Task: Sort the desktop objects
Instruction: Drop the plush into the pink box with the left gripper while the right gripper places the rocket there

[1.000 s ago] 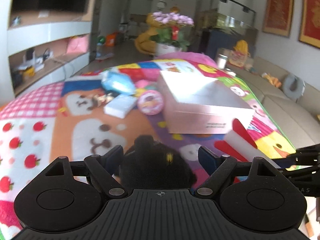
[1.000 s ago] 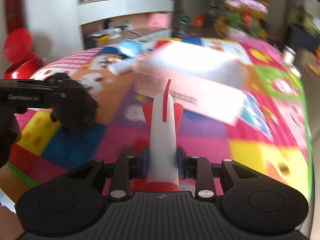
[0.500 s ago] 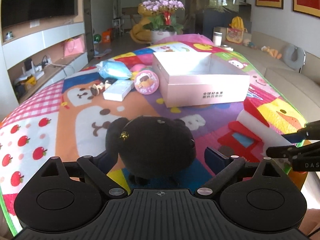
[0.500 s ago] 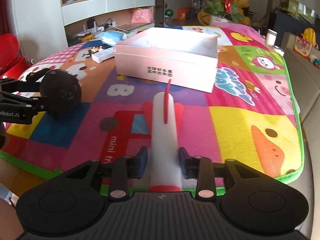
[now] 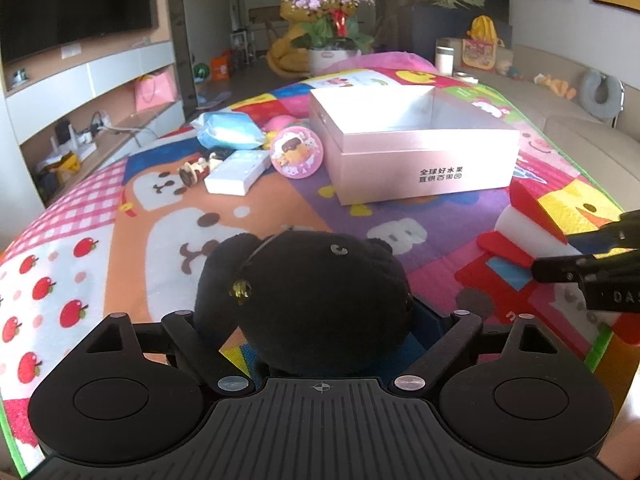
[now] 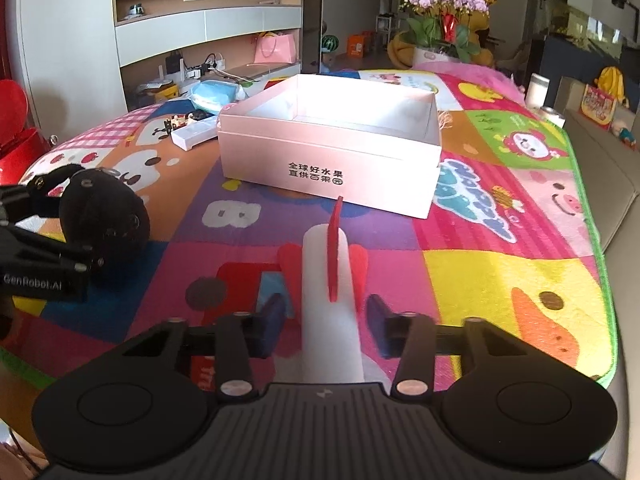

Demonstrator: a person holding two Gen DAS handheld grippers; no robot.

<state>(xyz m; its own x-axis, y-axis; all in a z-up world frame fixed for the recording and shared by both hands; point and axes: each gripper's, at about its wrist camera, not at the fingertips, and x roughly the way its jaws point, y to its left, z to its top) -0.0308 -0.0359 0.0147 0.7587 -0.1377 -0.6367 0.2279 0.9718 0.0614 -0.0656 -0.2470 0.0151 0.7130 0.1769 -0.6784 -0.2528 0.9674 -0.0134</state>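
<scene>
I am at the grasping step: my left gripper [image 5: 316,316] has just been closing its jaws around the black round plush toy [image 5: 320,276] on the colourful patchwork mat [image 6: 500,272], though I cannot tell whether they press it yet, and my right gripper [image 6: 326,320] has just been closing too, its jaws not touching the white foam rocket with red fins [image 6: 314,256] that lies between them, so next I need firm grips before carrying both to the open pink cardboard box [image 6: 320,160].

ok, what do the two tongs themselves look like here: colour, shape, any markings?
Both are matte black. The left tongs and right tongs each have a ribbed base, two round discs, silver pivot screws and linkage arms. The right fingers carry dark blue pads. White lettering shows on the bodies' sides, "GenRobot.AI" on the left.

the black plush toy [image 5: 320,300] hides the left gripper's [image 5: 316,320] fingertips and the mat beneath.
</scene>
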